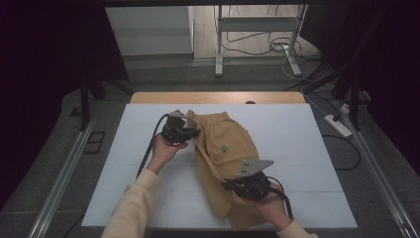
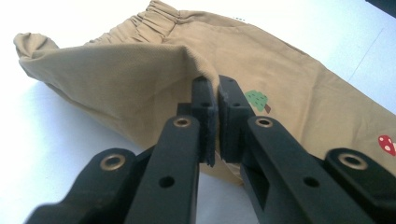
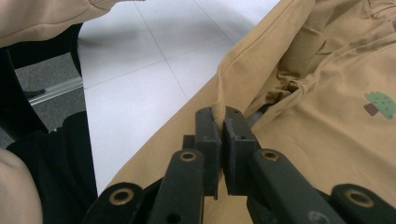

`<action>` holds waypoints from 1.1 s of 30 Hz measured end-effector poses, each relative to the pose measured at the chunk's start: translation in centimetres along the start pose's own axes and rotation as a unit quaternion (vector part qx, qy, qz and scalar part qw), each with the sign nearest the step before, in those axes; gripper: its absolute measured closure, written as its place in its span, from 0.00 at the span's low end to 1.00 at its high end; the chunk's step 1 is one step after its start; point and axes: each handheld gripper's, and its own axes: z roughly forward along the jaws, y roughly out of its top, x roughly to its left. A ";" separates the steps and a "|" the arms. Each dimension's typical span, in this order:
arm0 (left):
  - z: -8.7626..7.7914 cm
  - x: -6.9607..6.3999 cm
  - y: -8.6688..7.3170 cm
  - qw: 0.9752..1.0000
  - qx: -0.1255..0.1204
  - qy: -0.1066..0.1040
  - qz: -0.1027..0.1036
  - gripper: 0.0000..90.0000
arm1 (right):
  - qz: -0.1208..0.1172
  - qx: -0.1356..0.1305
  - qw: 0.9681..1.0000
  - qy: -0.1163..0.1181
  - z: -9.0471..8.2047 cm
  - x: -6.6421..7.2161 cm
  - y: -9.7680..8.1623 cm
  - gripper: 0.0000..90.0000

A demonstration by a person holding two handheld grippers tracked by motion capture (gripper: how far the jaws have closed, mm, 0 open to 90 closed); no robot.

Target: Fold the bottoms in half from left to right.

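Note:
A pair of tan shorts [image 1: 225,153] with an elastic waistband lies on the white table [image 1: 297,148], waist toward the far side. My left gripper [image 1: 190,131] is shut on a fold of the fabric at the waist's left side; in the left gripper view the tan shorts [image 2: 140,79] rise in a ridge pinched between the closed jaws of my left gripper [image 2: 215,93]. My right gripper [image 1: 233,184] is shut on the cloth lower down near the leg, and in the right gripper view the tan shorts [image 3: 327,126] show a seam edge clamped by my right gripper [image 3: 221,122].
A small green tree print [image 2: 258,99] and a red mushroom print [image 2: 386,143] mark the shorts. A wooden strip [image 1: 218,97] runs along the table's far edge. Metal rails flank the table, and a power strip [image 1: 338,125] lies on the floor at right.

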 end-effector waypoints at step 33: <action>1.4 -1.0 1.3 1.000 0.002 -0.007 0.008 0.95 | 0.025 -0.006 0.999 -0.020 -2.1 -1.4 -1.4 0.95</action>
